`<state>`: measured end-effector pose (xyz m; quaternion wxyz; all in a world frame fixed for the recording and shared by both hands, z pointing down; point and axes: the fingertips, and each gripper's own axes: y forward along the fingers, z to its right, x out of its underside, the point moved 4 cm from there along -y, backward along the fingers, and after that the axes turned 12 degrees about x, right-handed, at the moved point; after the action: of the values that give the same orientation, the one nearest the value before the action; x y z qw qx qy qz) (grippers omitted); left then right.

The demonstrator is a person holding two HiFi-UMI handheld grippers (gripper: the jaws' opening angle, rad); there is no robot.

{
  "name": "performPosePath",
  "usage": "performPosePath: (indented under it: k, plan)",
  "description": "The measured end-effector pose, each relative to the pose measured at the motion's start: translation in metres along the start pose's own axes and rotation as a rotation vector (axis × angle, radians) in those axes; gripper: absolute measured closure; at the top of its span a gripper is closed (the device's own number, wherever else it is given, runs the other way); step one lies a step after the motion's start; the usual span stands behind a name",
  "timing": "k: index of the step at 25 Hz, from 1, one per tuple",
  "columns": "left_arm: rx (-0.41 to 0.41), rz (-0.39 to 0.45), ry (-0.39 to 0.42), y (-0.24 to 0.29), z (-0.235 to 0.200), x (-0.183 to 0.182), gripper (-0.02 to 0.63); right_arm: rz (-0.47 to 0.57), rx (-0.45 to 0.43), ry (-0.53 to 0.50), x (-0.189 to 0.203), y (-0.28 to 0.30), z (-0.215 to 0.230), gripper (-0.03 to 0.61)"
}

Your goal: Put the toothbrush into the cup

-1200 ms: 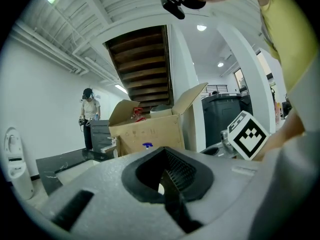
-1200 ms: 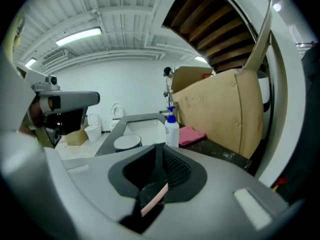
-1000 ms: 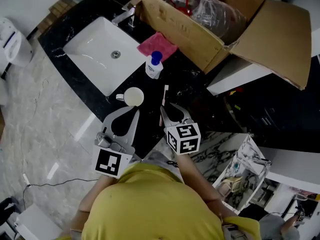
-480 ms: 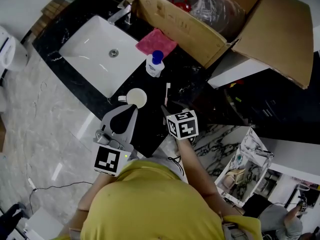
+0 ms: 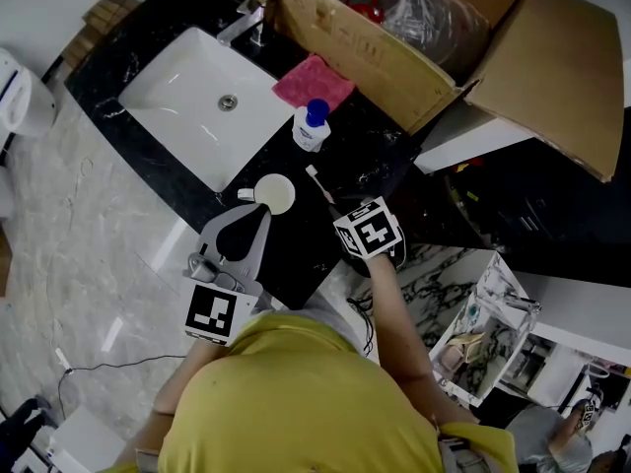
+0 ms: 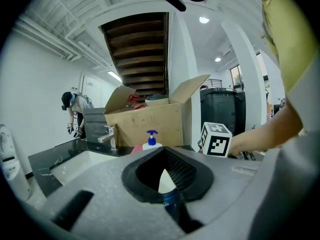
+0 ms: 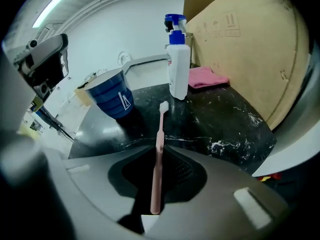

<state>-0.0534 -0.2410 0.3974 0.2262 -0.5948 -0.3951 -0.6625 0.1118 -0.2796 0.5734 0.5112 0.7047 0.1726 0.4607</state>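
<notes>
Most of the slim pink plastic toothbrush (image 7: pixel 159 134), tipped with white bristles, is seen jutting past the right gripper (image 7: pixel 158 146). Its jaws are closing on the handle between them, at the lower centre of the right gripper view. With so long an overhang, the brush could be levered askew or dropped if its head is knocked on a rim. The blue plastic cup (image 7: pixel 111 100), up and left of it on the black marble counter (image 7: pixel 220 124), might then be tipped. The left gripper (image 6: pixel 163 150) is seen pressed together beside the cup's handle; a pinch on it cannot be confirmed.
</notes>
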Motion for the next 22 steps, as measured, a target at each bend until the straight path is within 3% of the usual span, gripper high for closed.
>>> performPosePath:
  k: [7, 12, 16, 22]
  plan:
    - [-0.008, -0.012, 0.002, 0.002, 0.001, 0.0, 0.614, -0.182, -0.055, -0.262, -0.01, 0.002, -0.004, 0.516]
    - [-0.021, -0.022, -0.008, 0.001, 0.002, 0.002, 0.614, -0.213, -0.052, -0.377, -0.015, 0.003, -0.008, 0.518]
    - [-0.031, -0.021, -0.007, 0.0, 0.001, 0.001, 0.614, -0.112, -0.023, -0.312, -0.02, -0.001, -0.003, 0.52]
    - [-0.037, -0.012, 0.01, -0.001, 0.001, -0.002, 0.614, 0.153, -0.054, -0.078, -0.041, -0.029, 0.0, 0.52]
